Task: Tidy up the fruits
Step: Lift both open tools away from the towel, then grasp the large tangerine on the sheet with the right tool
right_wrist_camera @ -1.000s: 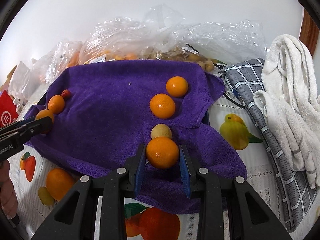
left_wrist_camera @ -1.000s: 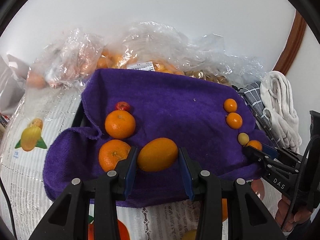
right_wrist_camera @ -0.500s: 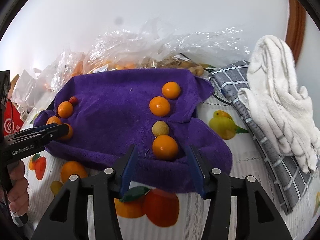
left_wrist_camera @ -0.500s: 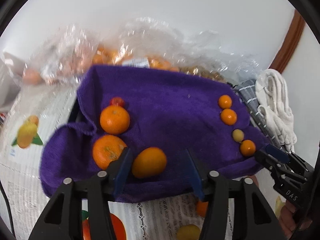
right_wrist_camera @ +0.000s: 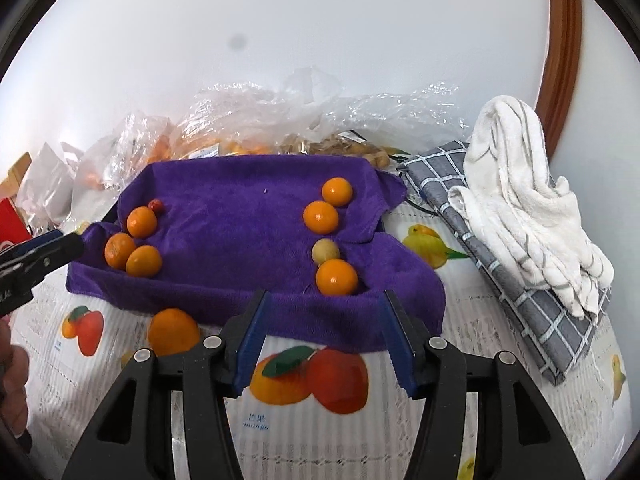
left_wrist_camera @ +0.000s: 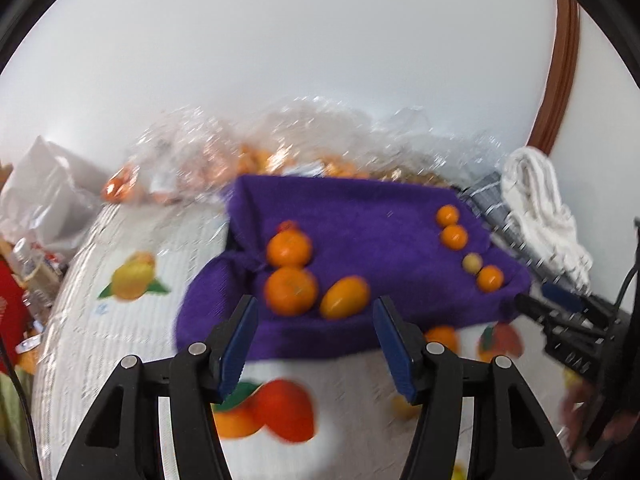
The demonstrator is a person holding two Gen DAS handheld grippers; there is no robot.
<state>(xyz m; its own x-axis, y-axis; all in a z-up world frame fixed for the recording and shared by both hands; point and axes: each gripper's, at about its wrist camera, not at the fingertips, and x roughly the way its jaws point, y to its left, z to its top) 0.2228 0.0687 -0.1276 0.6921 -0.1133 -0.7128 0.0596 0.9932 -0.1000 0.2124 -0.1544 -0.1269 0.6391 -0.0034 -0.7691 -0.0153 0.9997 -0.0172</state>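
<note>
Both grippers are empty now. The left gripper (left_wrist_camera: pixel 316 344) has its jaws apart, just opened wider, w/ nothing between the pads; the oval orange (left_wrist_camera: pixel 345 297) lies free on the purple towel (left_wrist_camera: pixel 372 236), at its front-left part, beside two round oranges (left_wrist_camera: pixel 291 290). The right gripper (right_wrist_camera: pixel 322 338) is also apart, jaws just opened, nothing held; its orange (right_wrist_camera: pixel 336 277) rests at the front-right part of the towel, touching a small pale fruit (right_wrist_camera: pixel 325 251) behind it, then two more oranges further back in a line.

One loose orange (right_wrist_camera: pixel 173 331) is still off the towel, just in front of its front-left edge, on the printed tablecloth (right_wrist_camera: pixel 472 360). I think this is the next one to take.

How to do it well, imo: come from above, keep jaws wide enough to pass around the fruit, close gently at its widest part, bc round fruit rolls away easily. Put it down next to the left group, w/o pushing the others.

Writing: on the tablecloth, under a printed fruit picture in front of the towel, small blue text, seems "mango" w/ two characters above; not fully sure. White letters on the left gripper body, seen at the left edge of the right wrist view, are cut off and not readable.
</note>
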